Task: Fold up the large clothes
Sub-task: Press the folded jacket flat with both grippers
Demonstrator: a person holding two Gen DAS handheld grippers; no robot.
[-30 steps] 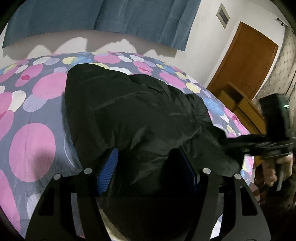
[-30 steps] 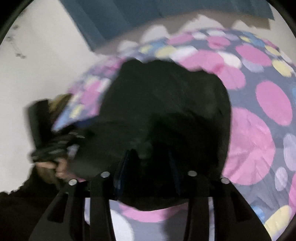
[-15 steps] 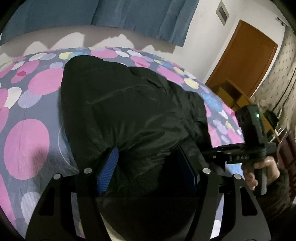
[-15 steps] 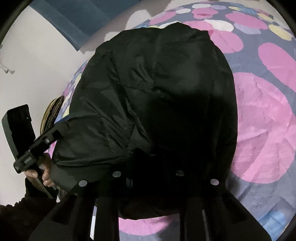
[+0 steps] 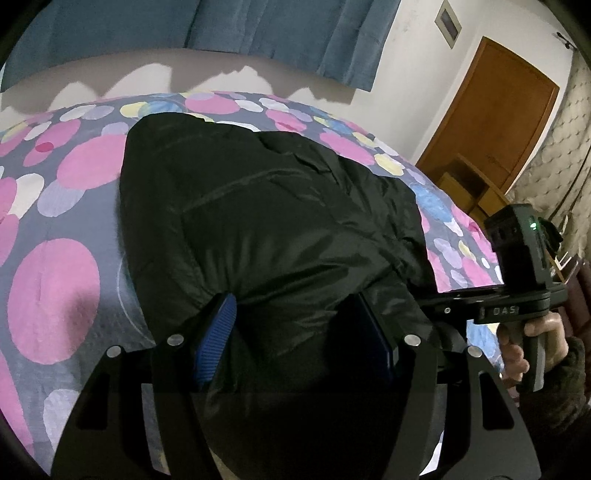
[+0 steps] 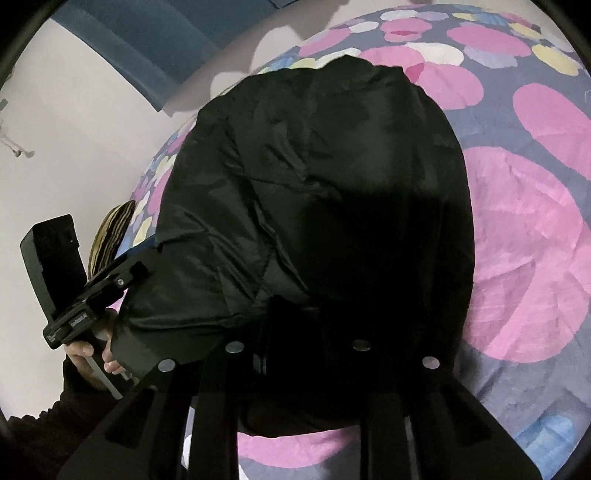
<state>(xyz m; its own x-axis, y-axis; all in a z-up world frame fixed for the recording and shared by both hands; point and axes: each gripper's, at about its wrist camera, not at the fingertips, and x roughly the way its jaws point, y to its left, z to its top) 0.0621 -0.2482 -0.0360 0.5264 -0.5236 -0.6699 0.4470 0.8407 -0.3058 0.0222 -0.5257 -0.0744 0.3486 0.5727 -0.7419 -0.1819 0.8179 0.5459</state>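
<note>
Already the black padded jacket (image 5: 266, 236) lies bundled into a compact mound on the bed (image 5: 51, 295), so at least one fold looks done; its near edge is bunched up in both tongs, so the final fold or smoothing seems left. The left tongs (image 5: 295, 339) stand fairly wide but clamp a thick roll of the jacket's near hem, the blue ribbed pads (image 5: 216, 339) pressing into the fabric on either side. The right tongs (image 6: 295, 332) are drawn close together on the jacket's edge; their jaws have just been opening a little, with dark fabric between them, though shadow hides the pads' exact contact.

Around the jacket, the dotted pink and grey bedspread is otherwise bare. A blue curtain (image 5: 221, 33) hangs on the far wall, a wooden door (image 5: 491, 122) and a low wooden cabinet (image 5: 469, 188) stand off to one side. Nothing blocks the fold; the jacket's own puffy bulk is the likely obstacle.
</note>
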